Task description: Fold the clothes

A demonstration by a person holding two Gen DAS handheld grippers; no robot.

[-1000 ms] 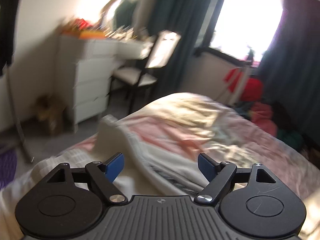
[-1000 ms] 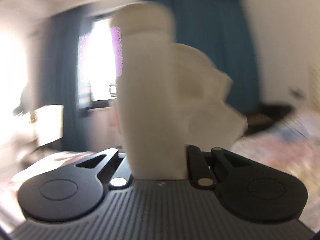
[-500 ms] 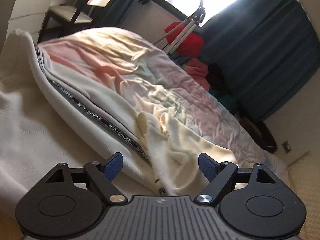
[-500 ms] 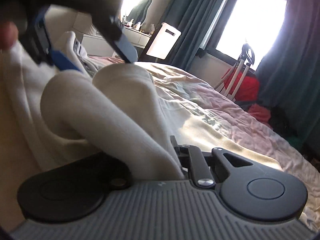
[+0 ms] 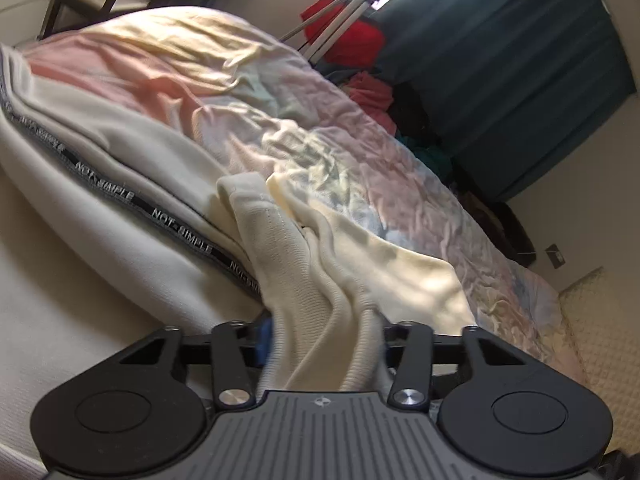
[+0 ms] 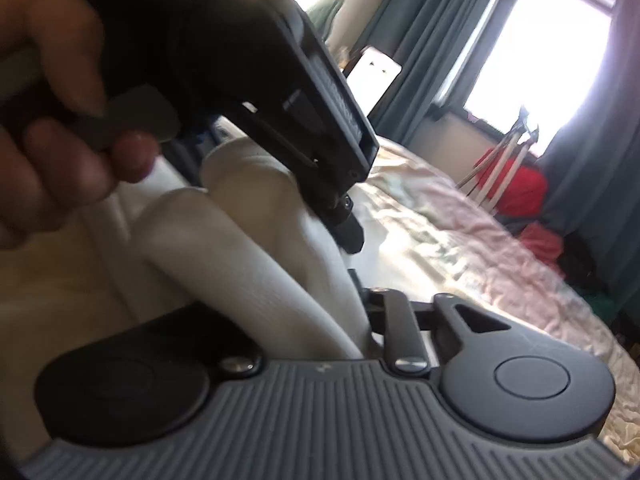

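A bedroom with dark teal curtains [image 5: 520,80] and a bright window [image 6: 552,52] holds a bed [image 5: 360,148] under a rumpled pastel cover. Across its near side lies a cream garment [image 5: 132,216] with a black band lettered along its edge, reaching right up into both tools. The left gripper [image 5: 324,344] has just been closing, and its jaws now pinch a ribbed fold of that garment, which rises straight out from between them. The right gripper [image 6: 320,320] has just been opening; bunched cloth fills the space between its jaws, though whether they press on it I cannot tell. In the right wrist view, a hand [image 6: 60,120] grips the other tool's trigger directly above the cloth.
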